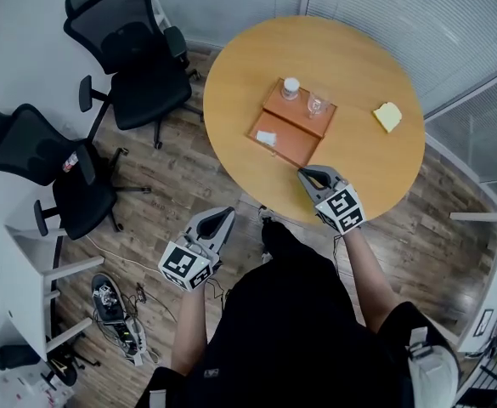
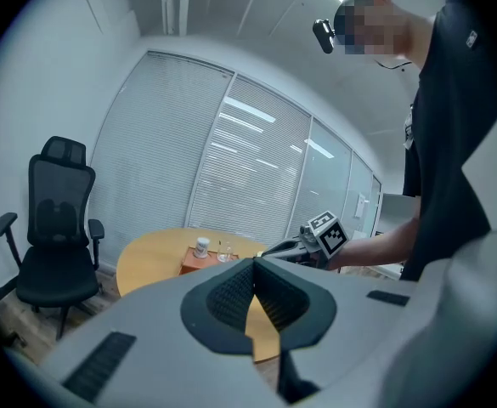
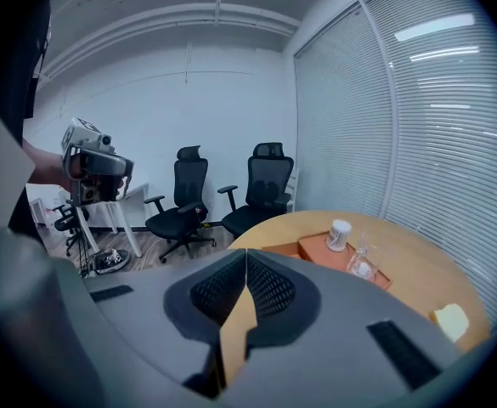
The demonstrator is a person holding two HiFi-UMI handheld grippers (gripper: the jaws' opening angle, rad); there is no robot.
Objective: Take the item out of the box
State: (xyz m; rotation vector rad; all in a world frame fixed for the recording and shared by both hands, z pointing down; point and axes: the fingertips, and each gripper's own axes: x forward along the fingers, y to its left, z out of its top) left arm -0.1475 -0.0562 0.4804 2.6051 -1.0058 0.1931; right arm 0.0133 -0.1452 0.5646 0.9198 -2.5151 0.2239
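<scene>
The right gripper [image 1: 302, 172] has its jaws pressed together with nothing between them, and its tips hang over the near edge of the round wooden table [image 1: 248, 66], just short of the near corner of the orange box [image 1: 292, 144]. The left gripper [image 1: 228, 214] is likewise closed and empty. It is held off the table, lower and to the left, above the wooden floor [image 1: 180, 172] beside the person's dark shirt.

The box lies open near the middle of the table in two flat halves that touch along one side. In the far half stand a white jar [image 1: 290, 87] and, just beside it, a clear glass [image 1: 317, 102]. In the near half a small white item [image 1: 267, 137] lies by the left corner. None of these is touched by either gripper.

A pale yellow block [image 1: 388, 116] sits well apart from the box, toward the table's right edge. Two black office chairs [image 1: 129, 53] stand on the floor off the table's left edge
</scene>
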